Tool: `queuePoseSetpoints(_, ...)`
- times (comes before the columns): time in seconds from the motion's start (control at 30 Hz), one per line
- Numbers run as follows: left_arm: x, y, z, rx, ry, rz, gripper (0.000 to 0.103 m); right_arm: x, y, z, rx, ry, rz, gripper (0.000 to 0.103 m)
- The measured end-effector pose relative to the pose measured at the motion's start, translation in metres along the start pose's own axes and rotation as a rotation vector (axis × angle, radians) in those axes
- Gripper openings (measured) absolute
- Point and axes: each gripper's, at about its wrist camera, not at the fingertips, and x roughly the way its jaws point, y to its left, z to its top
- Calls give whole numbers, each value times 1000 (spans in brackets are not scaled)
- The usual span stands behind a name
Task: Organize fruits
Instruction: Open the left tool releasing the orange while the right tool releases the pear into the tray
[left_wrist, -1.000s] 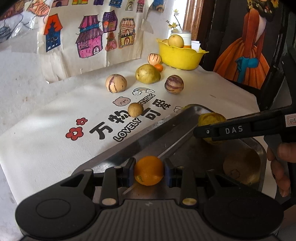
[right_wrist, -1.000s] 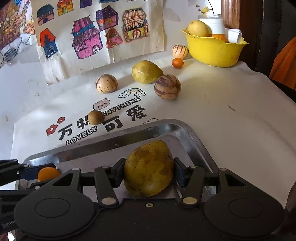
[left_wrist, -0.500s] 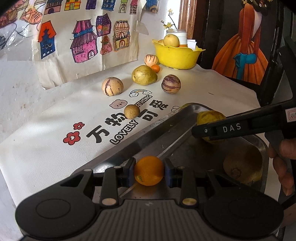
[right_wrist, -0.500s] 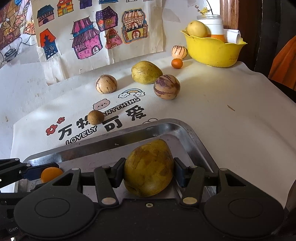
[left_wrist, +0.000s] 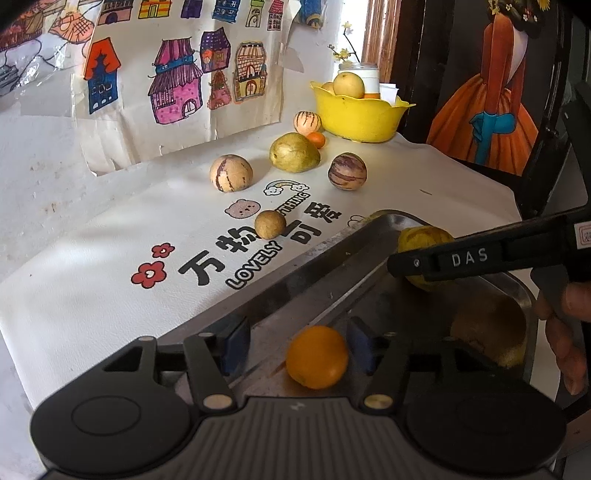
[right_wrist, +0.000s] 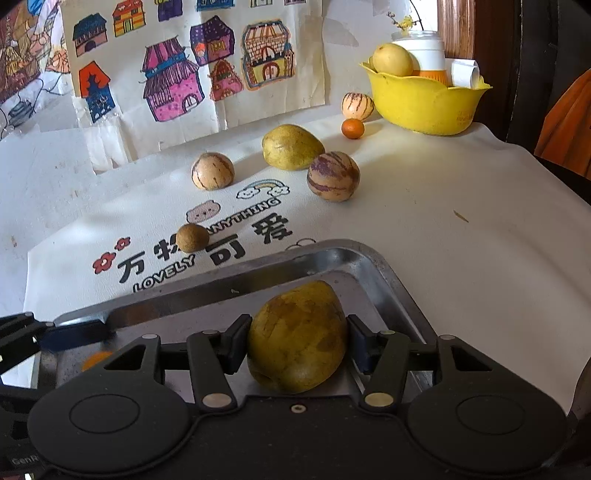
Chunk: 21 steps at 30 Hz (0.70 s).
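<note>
Left wrist view: left gripper (left_wrist: 295, 345) has its jaws spread wide, released; the orange (left_wrist: 317, 356) sits between them on the tray (left_wrist: 325, 254), with a clear gap to the left pad and a small gap to the right pad. Right gripper crosses this view from the right as a black bar marked DAS, with a yellow-green fruit partly hidden behind it and the person's hand (left_wrist: 565, 332) on its handle. Right wrist view: right gripper (right_wrist: 297, 341) is clamped on the mango (right_wrist: 297, 338), both pads pressing its sides, low over the tray's right end; whether the mango touches the tray floor, cannot tell. Tray rim (right_wrist: 258, 262) runs across in front of the mango, and the left gripper's finger pokes in at the left edge with a bit of orange showing under it. On the white mat (right_wrist: 443, 240) beyond the tray: small brown fruit (right_wrist: 192, 238) on the printed lettering, striped melon (right_wrist: 212, 171) further back left, second mango (right_wrist: 291, 147) in the middle, purple-striped melon (right_wrist: 333, 176) just beside it on the right. Near the yellow bowl (right_wrist: 424, 99) lie a small orange (right_wrist: 352, 128) and a pale striped melon (right_wrist: 357, 106), close together. Bowl holds a yellow fruit (right_wrist: 392, 60) and a white jar. House drawings (right_wrist: 177, 66) hang on the wall behind.
</note>
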Motion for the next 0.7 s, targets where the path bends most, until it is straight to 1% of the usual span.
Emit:
queuePoseSetpoints(0.1, 0, 0, 0, 0, -1, -2, 65, -2, 2, 3, -3, -11, -3, 63)
queuePoseSetpoints(0.2, -2, 1, 0, -6, -4, -9, 70, -5, 3, 6, -1, -21, 1, 65)
queuePoseSetpoints(0.3, -3, 1, 0, -7, -13, -11, 76, -9, 4, 8, 1, -34, 4, 72)
queuePoseSetpoints(0.37, -5, 1, 1, -8, -22, -9, 81, -11, 6, 9, 1, -44, 8, 82)
queuePoseSetpoints(0.43, -6, 2, 2, -11, -28, -7, 82, -15, 7, 10, 4, -55, 7, 87)
queuePoseSetpoints(0.53, -9, 4, 4, -16, -37, -3, 84, -18, 9, 11, 14, -63, 17, 90)
queuePoseSetpoints(0.63, -12, 6, 5, -24, -47, -3, 89, -23, 12, 11, 14, -72, 22, 98)
queuePoseSetpoints(0.7, -15, 7, 6, -35, -56, -8, 93, -27, 14, 11, 16, -81, 25, 98)
